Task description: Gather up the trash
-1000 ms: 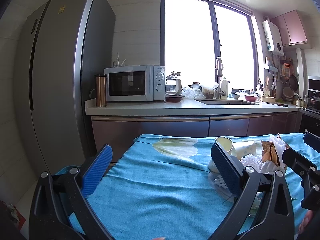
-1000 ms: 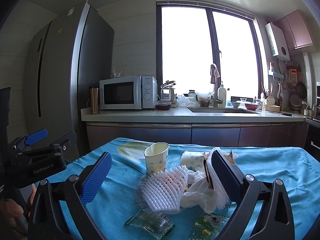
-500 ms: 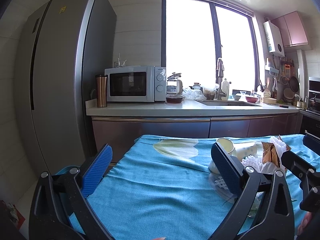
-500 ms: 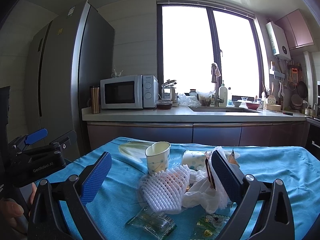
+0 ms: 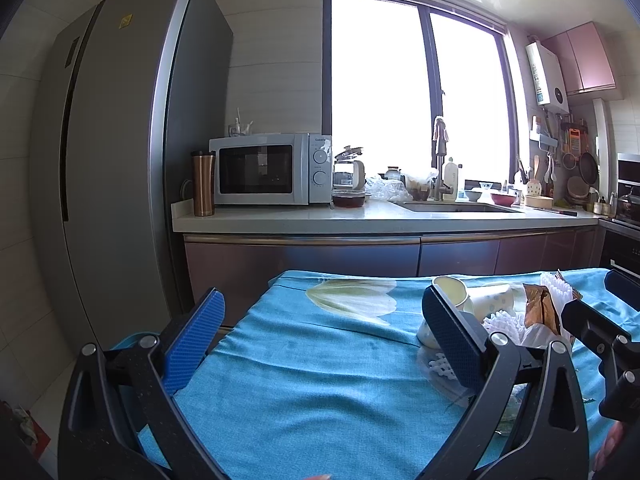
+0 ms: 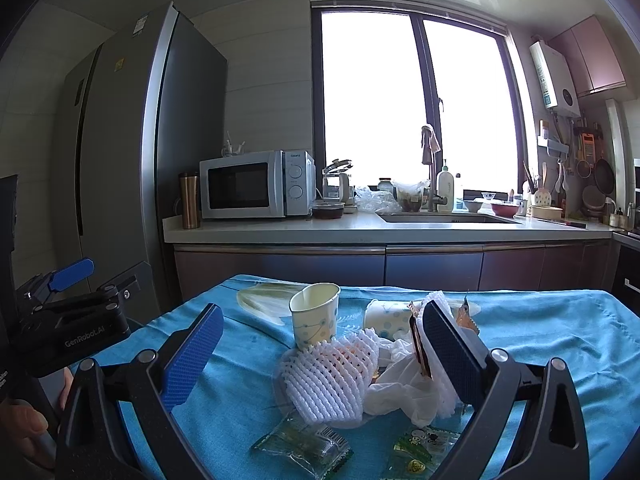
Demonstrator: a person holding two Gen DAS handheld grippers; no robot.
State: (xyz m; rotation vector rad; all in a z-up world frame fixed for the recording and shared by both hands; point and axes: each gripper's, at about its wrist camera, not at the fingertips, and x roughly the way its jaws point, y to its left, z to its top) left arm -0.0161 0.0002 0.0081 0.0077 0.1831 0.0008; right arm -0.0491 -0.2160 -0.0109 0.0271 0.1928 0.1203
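Both tools are spread wide and grip nothing. The right tool point(image 6: 322, 350) hovers over the trash heap on the blue-clothed table point(image 6: 560, 332): white foam fruit netting point(image 6: 326, 376), an upright dotted paper cup point(image 6: 314, 316), crumpled clear wrappers point(image 6: 304, 442). The left tool point(image 5: 324, 338) hangs over bare cloth beside it.

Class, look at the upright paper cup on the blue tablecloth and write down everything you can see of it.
The upright paper cup is white paper printed with small blue circles and thin lines. It stands open side up on the blue tablecloth, its rim pinched slightly out of round, its cream inside apparently empty. White foam fruit netting lies against its base in front. A second paper cup lies on its side just to the right. Neither gripper touches it. In the left wrist view it shows partly behind a blue finger pad.
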